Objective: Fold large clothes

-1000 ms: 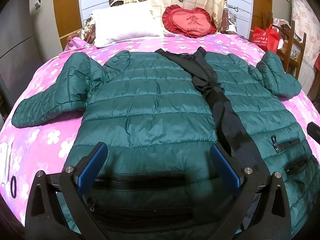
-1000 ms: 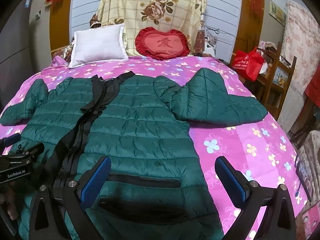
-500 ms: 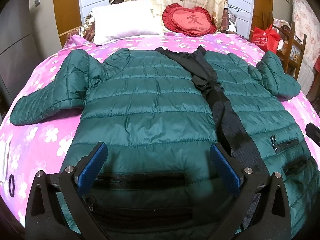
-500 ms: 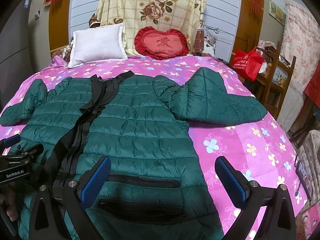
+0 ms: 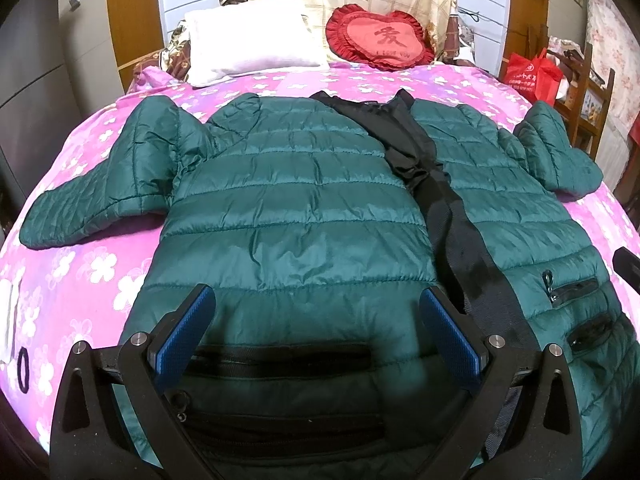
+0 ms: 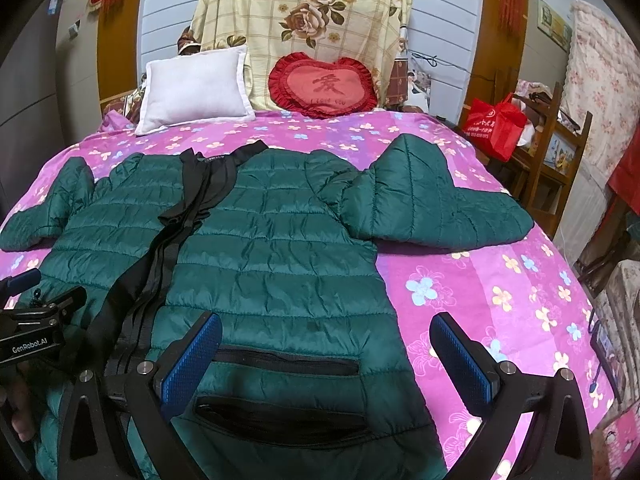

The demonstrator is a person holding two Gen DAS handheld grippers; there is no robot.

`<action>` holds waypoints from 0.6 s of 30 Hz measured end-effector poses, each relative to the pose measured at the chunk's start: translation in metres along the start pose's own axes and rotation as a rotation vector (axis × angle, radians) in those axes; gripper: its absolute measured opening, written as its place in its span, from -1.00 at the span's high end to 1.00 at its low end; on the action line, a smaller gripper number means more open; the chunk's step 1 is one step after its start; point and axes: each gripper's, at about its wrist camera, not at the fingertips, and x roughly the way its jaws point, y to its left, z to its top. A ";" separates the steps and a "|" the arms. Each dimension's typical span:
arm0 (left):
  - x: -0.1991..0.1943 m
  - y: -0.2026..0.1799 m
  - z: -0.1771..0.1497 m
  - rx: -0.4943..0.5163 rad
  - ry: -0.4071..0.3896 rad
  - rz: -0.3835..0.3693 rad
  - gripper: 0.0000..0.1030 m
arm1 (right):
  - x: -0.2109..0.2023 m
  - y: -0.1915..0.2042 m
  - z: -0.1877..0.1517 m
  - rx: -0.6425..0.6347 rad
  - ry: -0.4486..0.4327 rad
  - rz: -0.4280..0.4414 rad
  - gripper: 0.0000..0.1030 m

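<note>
left tool (image 5: 316, 332) spread wide, blue-padded fingers (image 5: 184, 332) apart above the hem of the dark green quilted puffer jacket (image 5: 296, 216), gripping nothing. right tool (image 6: 328, 360) likewise spread wide and holding nothing, one finger over the jacket's hem, the other over bare bedding beside it. jacket laid flat and face up on the pink flower-print bedspread (image 6: 480, 280), sleeves out to both sides, black zipper placket (image 5: 456, 232) running down the middle, black pocket zips near the hem. farther back, resting by the headboard, a white rectangular pillow (image 6: 196, 84) and a red heart-shaped ruffled cushion (image 6: 324, 84) in front of a cream rose-print cloth (image 6: 308, 16). off to the right, a red plastic bag (image 6: 496, 128) beside a wooden chair (image 6: 560, 152).
</note>
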 end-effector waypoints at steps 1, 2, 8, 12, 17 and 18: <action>0.000 0.000 0.000 0.001 0.000 0.000 -0.99 | 0.000 0.001 0.000 -0.001 0.001 -0.001 -1.00; 0.000 0.000 0.000 0.002 0.000 0.000 -0.99 | 0.001 0.001 0.000 -0.003 0.004 0.001 -1.00; 0.000 0.000 0.001 0.001 0.000 -0.004 -0.99 | 0.004 0.000 -0.001 0.004 0.021 0.000 -1.00; -0.002 -0.002 0.002 0.003 -0.008 -0.004 -0.99 | 0.003 0.002 -0.001 -0.005 0.016 -0.002 -1.00; -0.003 -0.001 0.002 0.004 -0.008 -0.002 -0.99 | 0.002 0.003 -0.001 -0.003 0.015 -0.007 -1.00; -0.003 -0.002 0.003 0.004 -0.009 -0.002 -0.99 | 0.002 0.002 -0.001 -0.001 0.014 -0.008 -1.00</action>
